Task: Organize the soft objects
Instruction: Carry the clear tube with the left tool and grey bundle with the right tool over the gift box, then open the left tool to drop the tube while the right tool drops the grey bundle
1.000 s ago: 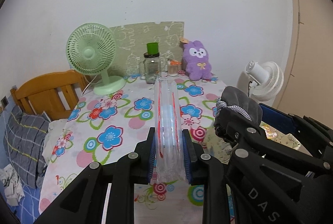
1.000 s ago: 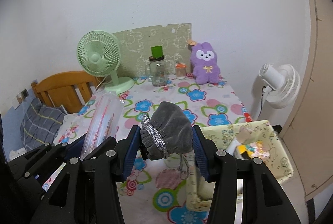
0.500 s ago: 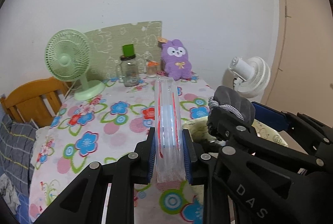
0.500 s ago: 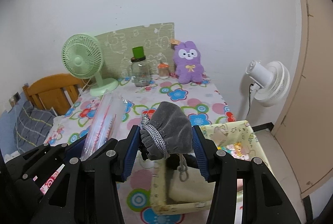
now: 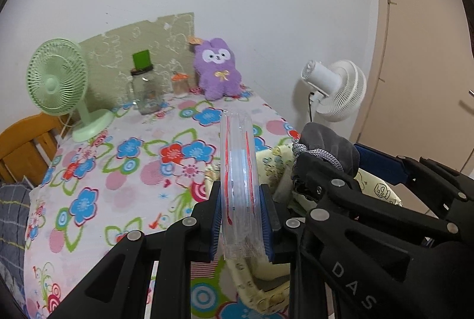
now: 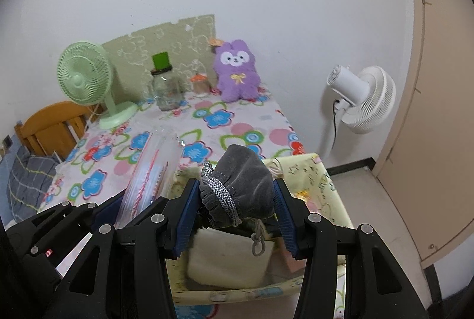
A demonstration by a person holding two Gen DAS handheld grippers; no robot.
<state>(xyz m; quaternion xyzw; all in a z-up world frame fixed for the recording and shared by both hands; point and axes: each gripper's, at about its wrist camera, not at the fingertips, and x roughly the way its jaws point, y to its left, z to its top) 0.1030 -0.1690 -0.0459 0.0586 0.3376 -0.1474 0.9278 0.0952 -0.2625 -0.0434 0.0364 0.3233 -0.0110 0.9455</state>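
My left gripper point(image 5: 241, 218) is shut on a clear plastic packet point(image 5: 238, 173) with red lines, held upright and edge-on. The same packet point(image 6: 151, 170) shows at the left of the right wrist view. My right gripper point(image 6: 234, 212) is shut on a grey velvet drawstring pouch point(image 6: 243, 185), whose cord dangles below. Both hang over a pale yellow fabric basket point(image 6: 323, 179) at the table's right front, which holds a cream pouch point(image 6: 228, 256). The grey pouch point(image 5: 326, 144) and the basket point(image 5: 275, 159) also show in the left wrist view. A purple plush bunny point(image 6: 237, 70) sits against the wall.
The table point(image 5: 124, 162) has a flowered cloth. At the back stand a green desk fan point(image 5: 59, 87), a glass jar with a green lid point(image 5: 145, 90) and a small orange-capped bottle point(image 5: 180, 83). A white floor fan point(image 6: 361, 99) stands right; a wooden chair point(image 6: 53, 126) left.
Both grippers have moved to the right and slightly down with their loads, from above the tablecloth to above the yellow basket. Grips are unchanged.
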